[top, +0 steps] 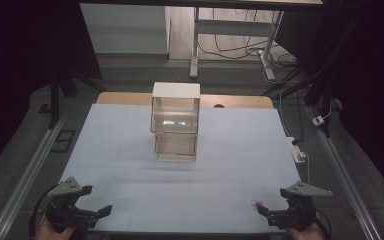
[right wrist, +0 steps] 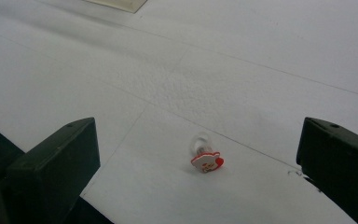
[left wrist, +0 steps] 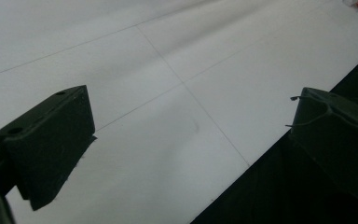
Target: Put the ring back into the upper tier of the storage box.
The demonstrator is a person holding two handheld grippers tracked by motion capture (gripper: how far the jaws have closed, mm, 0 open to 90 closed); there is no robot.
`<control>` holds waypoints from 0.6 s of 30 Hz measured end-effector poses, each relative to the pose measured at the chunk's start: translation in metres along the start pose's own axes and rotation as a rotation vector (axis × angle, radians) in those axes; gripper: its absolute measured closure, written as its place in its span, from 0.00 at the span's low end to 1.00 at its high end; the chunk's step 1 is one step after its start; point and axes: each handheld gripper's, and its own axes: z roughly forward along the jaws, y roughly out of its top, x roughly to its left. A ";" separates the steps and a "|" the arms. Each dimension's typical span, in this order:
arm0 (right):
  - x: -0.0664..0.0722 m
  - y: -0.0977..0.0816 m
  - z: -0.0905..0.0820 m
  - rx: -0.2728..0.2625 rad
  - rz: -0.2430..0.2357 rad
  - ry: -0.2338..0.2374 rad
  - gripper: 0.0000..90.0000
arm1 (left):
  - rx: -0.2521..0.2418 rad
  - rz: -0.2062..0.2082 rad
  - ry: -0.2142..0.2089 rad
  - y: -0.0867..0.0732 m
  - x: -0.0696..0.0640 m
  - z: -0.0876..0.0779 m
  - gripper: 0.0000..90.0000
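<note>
A pale sheet (top: 130, 150) covers the table (top: 240, 101), its wooden far edge showing beyond the sheet. Ahead of both grippers, abt midway between them and well out of reach, stands a clear box (top: 175, 122) w/ a white top, two tiers stacked; contents can't be made out.

Left gripper (top: 105, 210), held in a hand (top: 55, 231) at the near-left edge: jaws wide apart, nothing between them. In the left gripper view its jaws hang over bare sheet, one jaw past the sheet's edge over the dark drop-off.

Right gripper (top: 261, 207), held in a hand (top: 307, 232) at the near-right edge: jaws also spread wide, gripping nothing. Just ahead of it, between the jaw lines but apart from both, a small clip (right wrist: 205, 154) lies on the sheet, w/ a red-and-white cartoon face toward the camera and a clear part behind. In the high view the clip is a pale speck just beside the right gripper's tip. A corner of the box base shows far ahead in the right gripper view.
</note>
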 end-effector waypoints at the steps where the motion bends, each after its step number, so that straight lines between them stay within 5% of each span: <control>1: 0.000 0.000 0.001 -0.003 0.001 0.005 0.00 | -0.001 -0.002 -0.001 0.000 0.000 0.000 0.00; 18: 0.000 0.003 0.007 0.067 -0.003 0.021 0.00 | -0.003 0.009 -0.019 0.000 0.000 0.000 0.00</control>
